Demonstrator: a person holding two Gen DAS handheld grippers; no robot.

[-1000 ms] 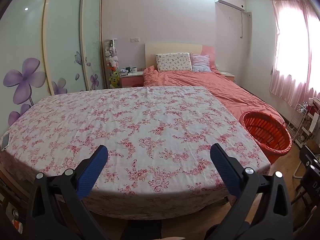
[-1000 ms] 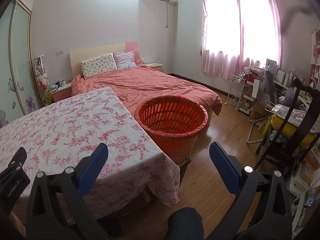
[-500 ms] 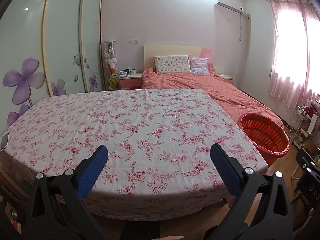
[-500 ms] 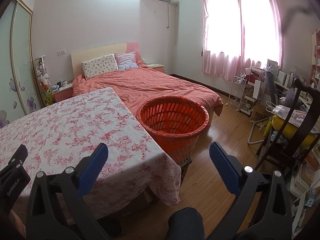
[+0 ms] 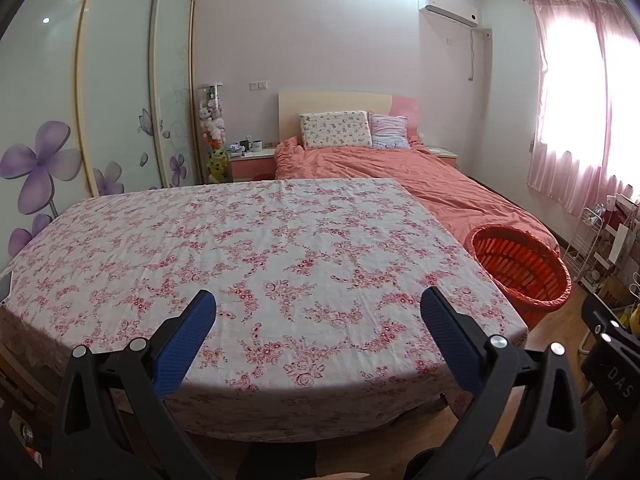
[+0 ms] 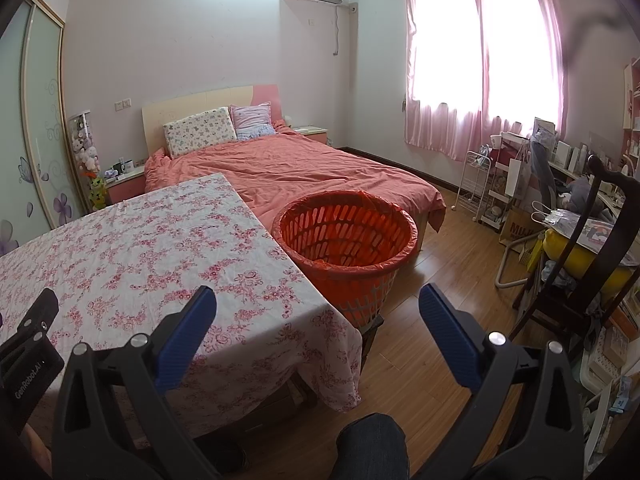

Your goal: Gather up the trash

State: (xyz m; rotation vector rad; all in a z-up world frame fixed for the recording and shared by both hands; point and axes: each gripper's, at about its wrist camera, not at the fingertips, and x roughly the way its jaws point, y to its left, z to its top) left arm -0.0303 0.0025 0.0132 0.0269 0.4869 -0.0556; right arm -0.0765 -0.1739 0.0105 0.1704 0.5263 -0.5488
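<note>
Left gripper [image 5: 318, 308] is spread wide, blue pads far apart, nothing between them and touching nothing; it hangs above the near edge of the table, whose pink floral tablecloth [image 5: 260, 248] fills the view ahead. Right gripper [image 6: 317, 304] matches it, jaws fully apart and empty, held in the air over the table's right-hand corner and the wooden floor [image 6: 432, 280]. Between its pads sits the task's target, the orange trash basket [image 6: 348, 240], lined with an orange bag, standing on the floor just beside the table's right edge and close against the foot of the bed [image 6: 304, 172]. From the left wrist view the same basket [image 5: 520, 268] shows off to the right, beyond the table corner. No loose trash shows on the cloth in either view. A dark wooden chair [image 6: 592, 264] stands well apart to the right, near a cluttered desk under the pink curtains [image 6: 480, 60].
</note>
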